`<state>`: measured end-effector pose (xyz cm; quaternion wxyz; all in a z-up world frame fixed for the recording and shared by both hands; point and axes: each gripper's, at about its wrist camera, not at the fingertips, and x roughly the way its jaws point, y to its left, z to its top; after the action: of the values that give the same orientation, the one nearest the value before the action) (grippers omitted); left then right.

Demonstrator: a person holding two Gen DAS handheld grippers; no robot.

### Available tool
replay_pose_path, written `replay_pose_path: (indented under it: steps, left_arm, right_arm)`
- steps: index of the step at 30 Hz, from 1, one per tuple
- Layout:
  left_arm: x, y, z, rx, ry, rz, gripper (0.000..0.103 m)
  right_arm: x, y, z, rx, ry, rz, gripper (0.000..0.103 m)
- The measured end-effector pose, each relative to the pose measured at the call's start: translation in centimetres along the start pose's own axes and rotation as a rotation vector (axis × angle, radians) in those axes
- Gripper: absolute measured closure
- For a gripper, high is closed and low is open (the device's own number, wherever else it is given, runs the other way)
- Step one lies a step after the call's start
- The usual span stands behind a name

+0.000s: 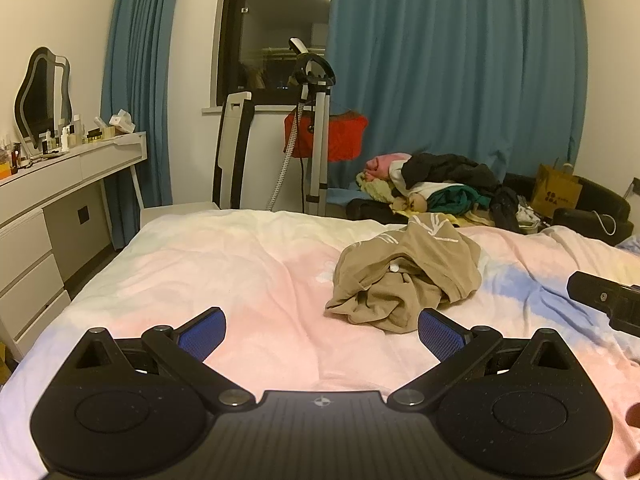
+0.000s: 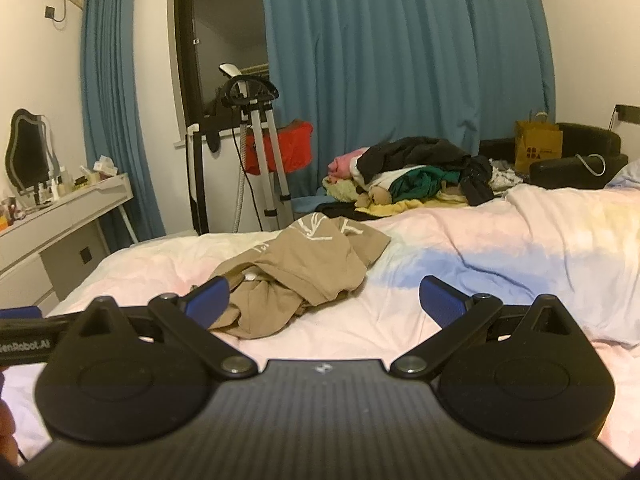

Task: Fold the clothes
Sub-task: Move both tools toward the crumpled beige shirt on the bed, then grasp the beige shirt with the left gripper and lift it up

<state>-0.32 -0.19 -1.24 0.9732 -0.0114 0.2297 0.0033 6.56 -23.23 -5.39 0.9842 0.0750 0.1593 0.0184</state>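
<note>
On the bed [image 1: 224, 264], a crumpled tan garment [image 1: 404, 280].

1. The crumpled tan cotton garment with white print [image 1: 404, 276] lies bunched ahead of the left gripper's right blue pad; its folds hide its own shape, so sleeves and hem cannot be told apart.
2. In the right wrist view that gripper's left blue pad [image 2: 208, 300] covers the garment's near edge.
3. Far beyond the jaws, the small bottles on the white dressing table [image 1: 72, 132] are too small to identify.
4. The black right gripper [image 1: 608, 304] is cut off by the left view's right edge.
</note>
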Motion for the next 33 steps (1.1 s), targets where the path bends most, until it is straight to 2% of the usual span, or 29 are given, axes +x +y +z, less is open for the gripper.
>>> replay_pose_path:
  steps: [9,14,17,21,23,26,27,29,31,33]
  left_arm:
    - [2.5,-0.5,-0.2,0.033,0.063,0.006,0.000]
    - [7.4,-1.0,1.7,0.041,0.139,-0.042,0.001]
    - [10.9,-0.7,2.5,0.006,0.169,-0.078,0.007]
    - [16.3,0.2,2.7,-0.112,0.198,-0.136,0.021]
    - [18.9,0.9,2.3,-0.193,0.218,-0.172,0.030]
    - [21.7,1.6,1.5,-0.242,0.222,-0.197,0.044]
    - [22.5,1.8,1.2,-0.246,0.216,-0.204,0.052]
    - [23.7,1.9,1.0,-0.224,0.194,-0.206,0.063]
    - [23.9,1.6,0.9,-0.168,0.137,-0.174,0.084]
    - [23.6,1.5,1.2,-0.150,0.083,-0.168,0.090]
  right_arm:
    - [-0.7,-0.4,1.2,0.092,0.065,-0.009,0.000]
    - [-0.6,0.4,2.2,0.110,0.072,-0.019,0.000]
    - [0.1,0.8,2.2,0.065,0.064,-0.041,0.000]
    - [2.1,0.1,0.7,0.041,0.095,-0.044,0.000]
    - [3.4,-0.7,-0.1,0.066,0.125,-0.029,0.000]
    - [5.5,-1.7,-1.0,0.108,0.158,-0.006,0.000]
    - [6.3,-1.9,-1.2,0.112,0.159,-0.002,0.000]
    - [7.9,-2.1,-1.9,0.105,0.150,-0.005,0.000]
    - [9.9,-2.2,-2.6,0.101,0.147,-0.011,0.000]
    - [12.1,-2.4,-3.4,0.107,0.145,-0.017,0.000]
